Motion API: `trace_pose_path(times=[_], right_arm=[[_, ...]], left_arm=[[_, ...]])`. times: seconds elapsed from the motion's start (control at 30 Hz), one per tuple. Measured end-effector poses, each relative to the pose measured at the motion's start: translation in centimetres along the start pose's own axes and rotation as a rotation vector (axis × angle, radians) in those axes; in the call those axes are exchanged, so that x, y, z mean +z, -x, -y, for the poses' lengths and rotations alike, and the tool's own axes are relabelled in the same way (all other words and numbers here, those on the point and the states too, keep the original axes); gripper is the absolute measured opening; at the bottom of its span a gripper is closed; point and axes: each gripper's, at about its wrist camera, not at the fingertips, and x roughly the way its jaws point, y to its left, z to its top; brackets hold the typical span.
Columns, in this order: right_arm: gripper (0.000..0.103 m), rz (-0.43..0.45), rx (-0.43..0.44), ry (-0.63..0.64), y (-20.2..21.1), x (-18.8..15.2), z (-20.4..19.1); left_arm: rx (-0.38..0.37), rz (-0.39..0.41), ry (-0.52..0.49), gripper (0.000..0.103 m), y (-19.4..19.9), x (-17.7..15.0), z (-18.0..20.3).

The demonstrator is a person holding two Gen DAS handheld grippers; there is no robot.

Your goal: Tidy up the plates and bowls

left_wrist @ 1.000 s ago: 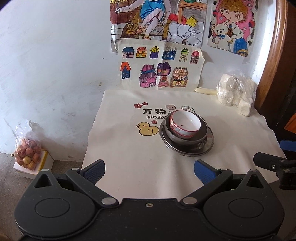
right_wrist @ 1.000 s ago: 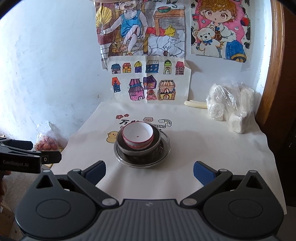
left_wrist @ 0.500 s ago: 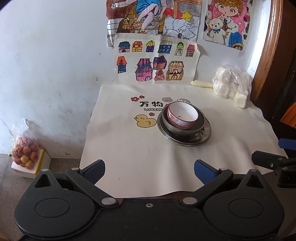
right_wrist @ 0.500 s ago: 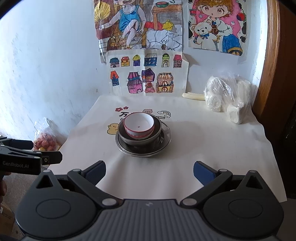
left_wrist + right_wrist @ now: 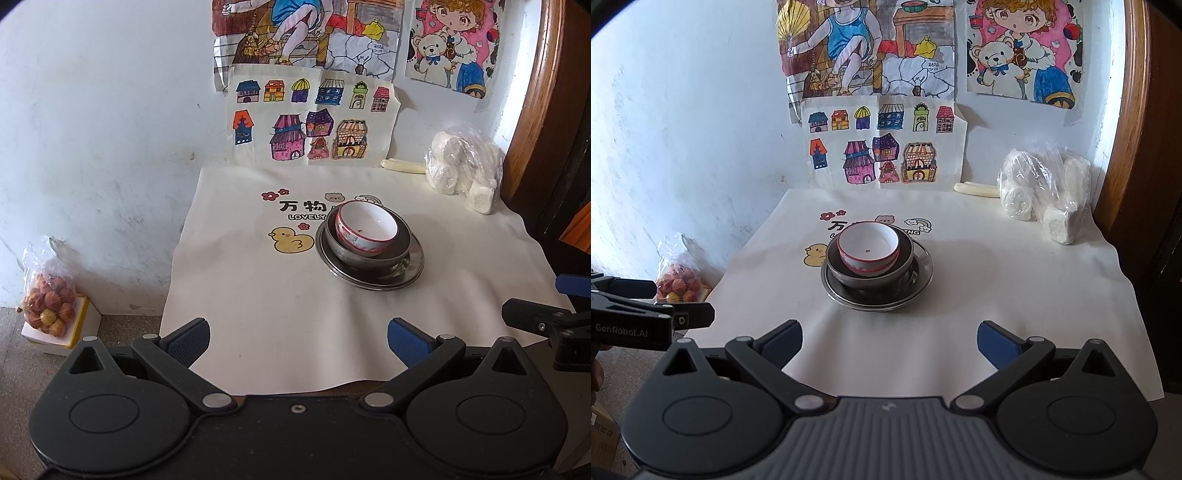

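Two hand-held grippers, left and right, hang spread and empty over the desk edge; the nested bowl stack sits mid-desk, straight ahead of the right one.

Wall drawings, fruit bag, tablecloth

Ahead of my fingers the cream cloth-covered worktop lies bare up to the stacked white red-rimmed bowl. Far right beyond them, a clear plastic bag of white lumps crowds the corner.
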Motion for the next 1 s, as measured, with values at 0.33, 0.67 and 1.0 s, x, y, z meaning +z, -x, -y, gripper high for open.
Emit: trace_pose_path(times=[0.33, 0.67, 1.0], right_arm=[[0.103, -0.007, 0.000, 0.001, -0.38, 0.15, -0.18], [0.103, -0.012, -0.001, 0.003, -0.69, 0.33, -0.20], [0.103, -0.009, -0.002, 0.002, -0.71, 0.28, -0.08]], left_arm=[[-0.001, 0.000, 0.000, 0.102, -0.05, 0.07, -0.08], [-0.001, -0.002, 0.000, 0.102, -0.15, 0.08, -0.12], [0.000, -0.003, 0.001, 0.102, -0.15, 0.11, -0.11]])
